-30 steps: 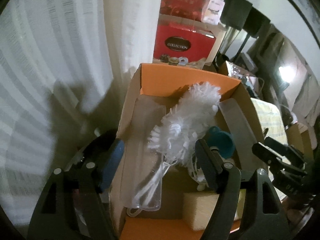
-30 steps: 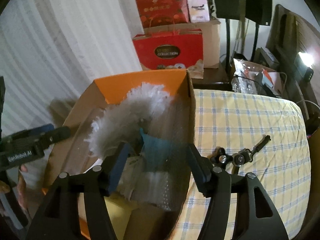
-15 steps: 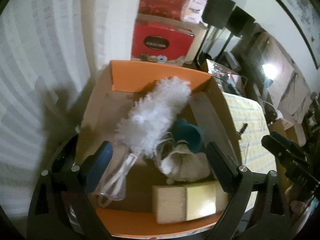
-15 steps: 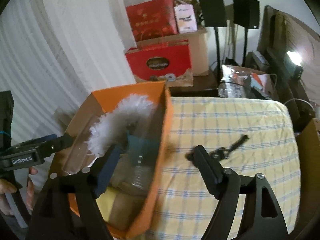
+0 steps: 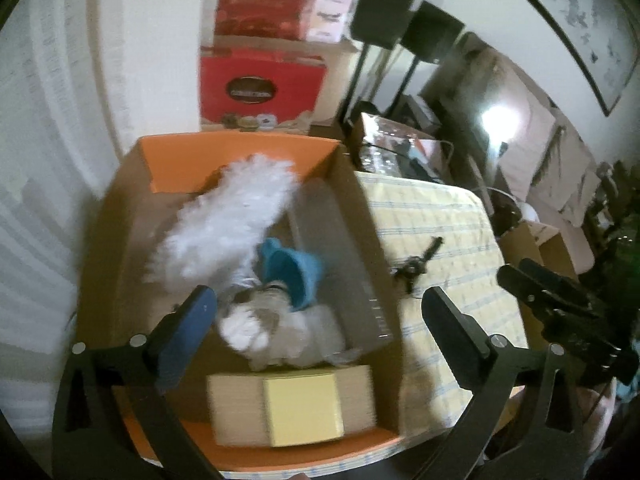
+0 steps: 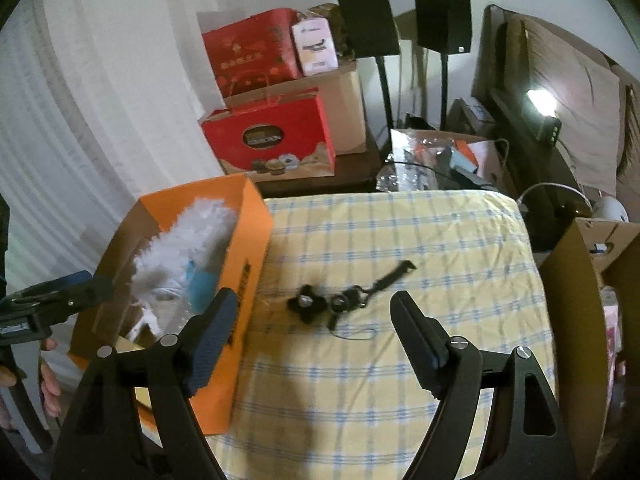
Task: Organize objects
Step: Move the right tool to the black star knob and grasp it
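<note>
change: left gripper [image 5: 316, 312] opening over orange box [image 5: 132, 208], nothing between jaws, now back from white duster [image 5: 228, 224] | right gripper [image 6: 312, 316] wide, empty, now over checked desk [image 6: 400, 380] | black key bunch [image 6: 344, 300] still outside box, likely next

Duster [image 5: 228, 220] in box [image 5: 240, 152] (table's left edge); keychain [image 6: 344, 300] right, on tablecloth [image 6: 400, 360].

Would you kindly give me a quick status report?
Left gripper opening, empty, over orange box. Right gripper open, empty. Black keychain alone on checked cloth. Path clear.
</note>
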`<state>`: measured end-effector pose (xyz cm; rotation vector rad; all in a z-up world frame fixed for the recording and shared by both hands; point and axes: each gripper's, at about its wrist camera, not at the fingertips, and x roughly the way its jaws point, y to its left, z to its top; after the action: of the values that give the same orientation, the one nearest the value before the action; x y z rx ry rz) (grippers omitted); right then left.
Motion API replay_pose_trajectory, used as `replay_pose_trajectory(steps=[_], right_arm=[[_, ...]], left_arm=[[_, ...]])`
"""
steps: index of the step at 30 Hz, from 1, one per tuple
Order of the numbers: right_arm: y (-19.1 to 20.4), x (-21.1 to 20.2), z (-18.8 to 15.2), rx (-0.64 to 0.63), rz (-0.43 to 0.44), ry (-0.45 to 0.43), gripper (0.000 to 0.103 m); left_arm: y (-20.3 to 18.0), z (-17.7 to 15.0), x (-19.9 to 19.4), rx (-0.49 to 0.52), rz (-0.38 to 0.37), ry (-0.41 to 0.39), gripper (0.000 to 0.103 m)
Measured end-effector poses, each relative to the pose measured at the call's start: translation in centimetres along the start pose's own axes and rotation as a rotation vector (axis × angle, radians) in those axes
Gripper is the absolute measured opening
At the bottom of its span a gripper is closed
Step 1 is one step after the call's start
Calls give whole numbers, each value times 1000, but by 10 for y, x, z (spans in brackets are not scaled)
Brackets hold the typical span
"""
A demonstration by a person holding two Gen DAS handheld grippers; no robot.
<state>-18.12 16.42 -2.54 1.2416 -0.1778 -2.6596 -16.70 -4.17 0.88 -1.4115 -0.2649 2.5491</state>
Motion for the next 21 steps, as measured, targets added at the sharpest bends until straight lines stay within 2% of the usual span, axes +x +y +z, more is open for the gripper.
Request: replay_pose_trajectory(steps=[9, 13, 21], right_arm=[[-15, 12, -3, -53, 7, 28, 80], [-7, 32, -5, -128, 8, 62, 80], [-2, 72, -7, -185, 51, 105, 79]], left_arm=[[-37, 6, 13, 26, -46, -4, 103], [-44, 8, 22, 36, -18, -4, 103], [-38, 18, 40, 17, 25, 7, 103]])
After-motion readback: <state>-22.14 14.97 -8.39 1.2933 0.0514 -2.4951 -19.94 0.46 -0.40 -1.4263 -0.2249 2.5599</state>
